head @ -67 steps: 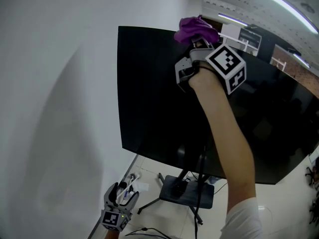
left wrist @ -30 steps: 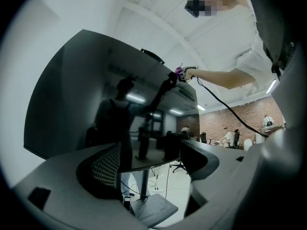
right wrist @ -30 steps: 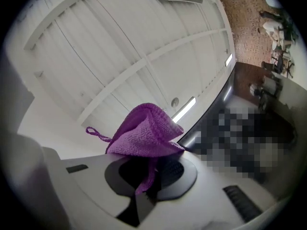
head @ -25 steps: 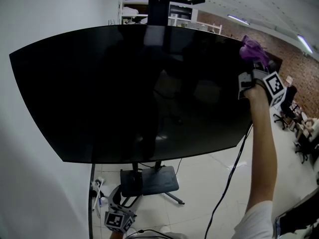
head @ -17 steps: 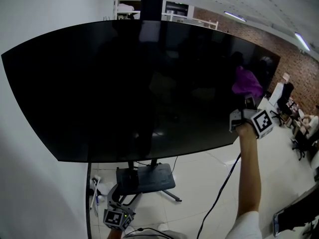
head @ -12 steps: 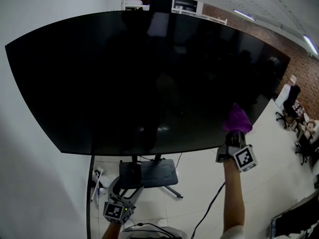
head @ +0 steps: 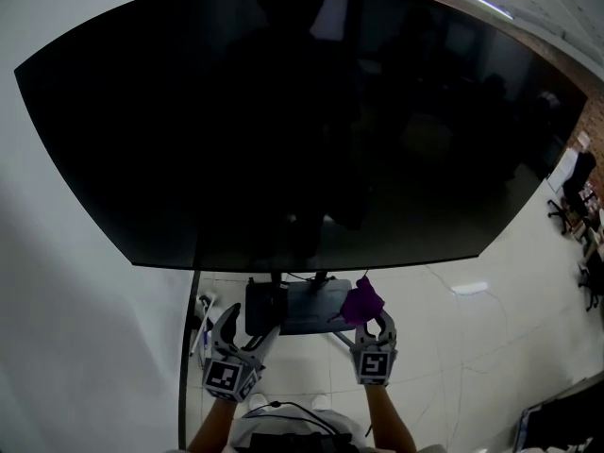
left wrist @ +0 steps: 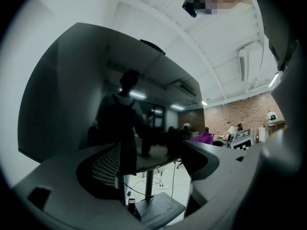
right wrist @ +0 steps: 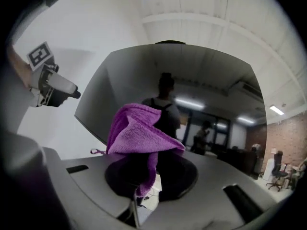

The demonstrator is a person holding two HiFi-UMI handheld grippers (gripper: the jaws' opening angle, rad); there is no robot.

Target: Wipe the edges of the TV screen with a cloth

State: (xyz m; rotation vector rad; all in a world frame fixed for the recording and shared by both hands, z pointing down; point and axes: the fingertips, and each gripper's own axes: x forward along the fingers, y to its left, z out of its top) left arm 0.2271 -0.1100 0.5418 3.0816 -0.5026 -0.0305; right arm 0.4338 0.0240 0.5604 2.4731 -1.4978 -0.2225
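Pinching one crumpled purple microfibre cloth [head: 361,301], the right gripper [head: 375,325] holds it just above its jaws, apart from the one large black TV screen [head: 302,111] overhead and ahead. The left gripper [head: 243,327], alongside, stands spread and empty. Risk judged: the loosely bunched cloth could slip under wiping pressure, letting bare jaws scratch the panel's edge. Count: two grippers, one cloth, one screen.

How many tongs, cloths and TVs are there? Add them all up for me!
Tongs: 2 (left tongs, right tongs)
Purple cloth: 1
TV screen: 1
Total: 4
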